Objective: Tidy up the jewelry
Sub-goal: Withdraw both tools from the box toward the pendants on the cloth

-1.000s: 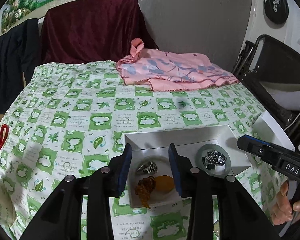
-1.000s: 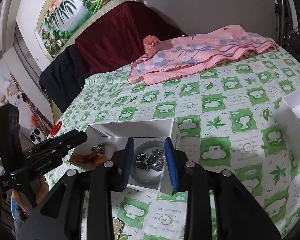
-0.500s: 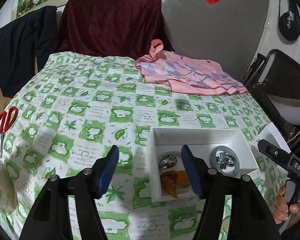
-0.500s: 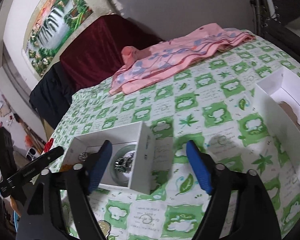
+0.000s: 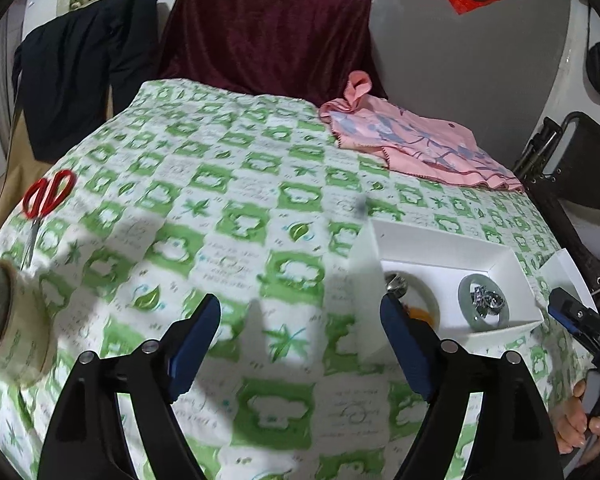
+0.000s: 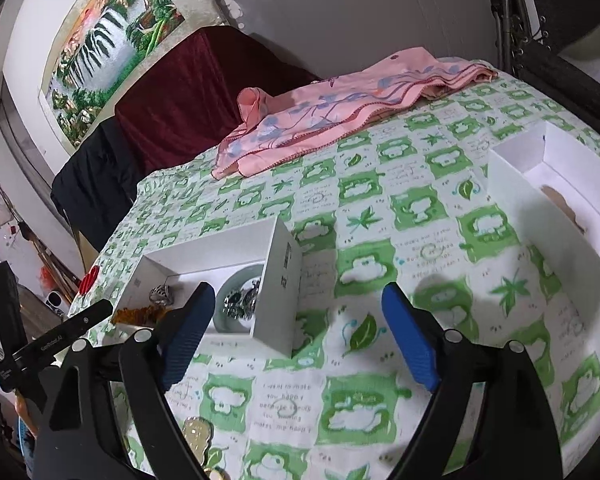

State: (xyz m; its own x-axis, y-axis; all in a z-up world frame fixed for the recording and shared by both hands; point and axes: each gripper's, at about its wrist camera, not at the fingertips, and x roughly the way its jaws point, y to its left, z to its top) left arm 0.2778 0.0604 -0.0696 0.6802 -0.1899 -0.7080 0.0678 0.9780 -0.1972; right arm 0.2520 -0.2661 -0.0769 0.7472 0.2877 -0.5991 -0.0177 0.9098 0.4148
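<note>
Whereas a second ago both sets of fingers sat narrowed over the white jewelry box (image 5: 452, 256), each framing a piece inside it, they have since spread wide and drawn back: the left gripper (image 5: 300, 344) now hangs over bare tablecloth to the left of the box, and the right gripper (image 6: 296, 340) over cloth to its right, neither holding anything. Jewelry all lies in the box: a green jade bangle (image 5: 484, 304) with a tangle of silver pieces (image 5: 486, 300) resting inside its ring at the right end, a silver ornament (image 6: 162, 294) toward the left, and amber-coloured beads (image 6: 140, 314) at the near left corner, partly hidden in the left view behind a fingertip. My reading: the placing is finished, or nearly so, and the retreat looks like the close of a step; whether the second white box (image 6: 540, 200) lying open at the far right is a lid meant to go on, cannot say. Surface is a counter draped in a green-and-white patterned cloth (image 5: 236, 216), soft and slightly rumpled. A folded pink floral cloth (image 5: 412, 148) sits at the far right edge; red-handled scissors (image 5: 44, 200) lie at the far left, a roll of tape (image 5: 16, 332) near left. Behind, a maroon velvet cover (image 5: 268, 36), a dark garment (image 5: 84, 64), a waterfall picture (image 6: 108, 48) on the wall, and a black folding frame at right.
</note>
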